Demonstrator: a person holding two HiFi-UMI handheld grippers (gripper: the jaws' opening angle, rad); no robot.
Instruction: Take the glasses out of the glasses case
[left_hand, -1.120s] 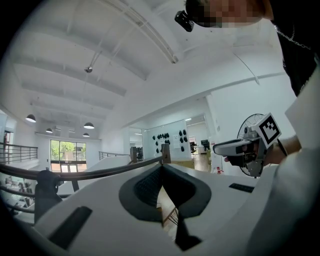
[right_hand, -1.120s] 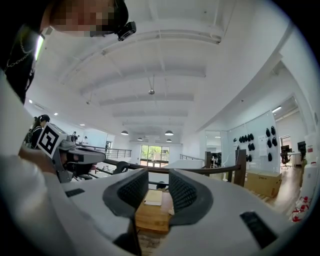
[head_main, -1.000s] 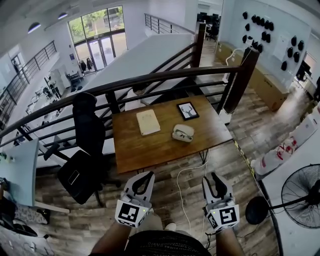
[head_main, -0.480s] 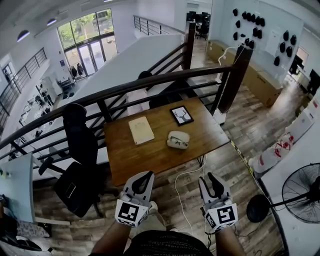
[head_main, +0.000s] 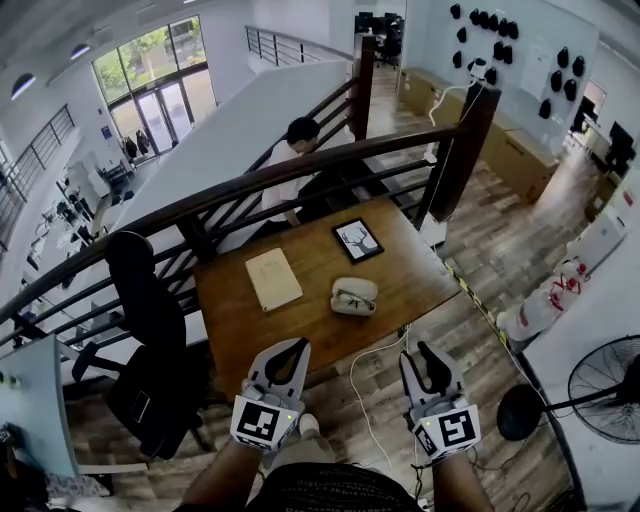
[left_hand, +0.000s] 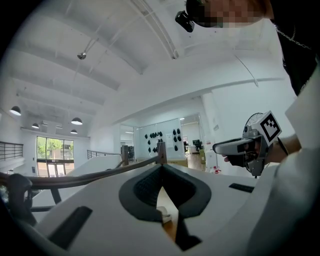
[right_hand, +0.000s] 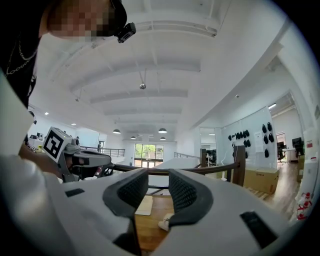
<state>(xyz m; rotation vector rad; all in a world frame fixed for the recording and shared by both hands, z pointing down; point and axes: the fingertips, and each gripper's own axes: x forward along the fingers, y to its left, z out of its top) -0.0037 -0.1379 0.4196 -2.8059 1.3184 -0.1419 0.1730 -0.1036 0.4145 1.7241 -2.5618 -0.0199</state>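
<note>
"So, what stood furthest left?"

"A black padded office chair (head_main: 150, 340), just beside the brown wooden table (head_main: 300, 330). Next was the left gripper (head_main: 297, 347), white plastic, with its curved jaws pressed together at the tips on nothing, short of the table's near edge."

"And on the table?"

"A flat cream notebook (head_main: 273, 278). Then came the glasses case (head_main: 354, 296), a pale rounded shell lying near the middle, and a dark-framed picture (head_main: 357, 239) toward the back."

"Anything in the way?"

"A thin white cable (head_main: 356, 390) trailed over the plank floor between the two grippers. A dark curved handrail (head_main: 300, 170) ran behind the table. The right gripper (head_main: 419, 353) had its ribbed black pads spread and empty, well apart from the case. A wire-caged fan (head_main: 605, 390) stood far right."
</note>
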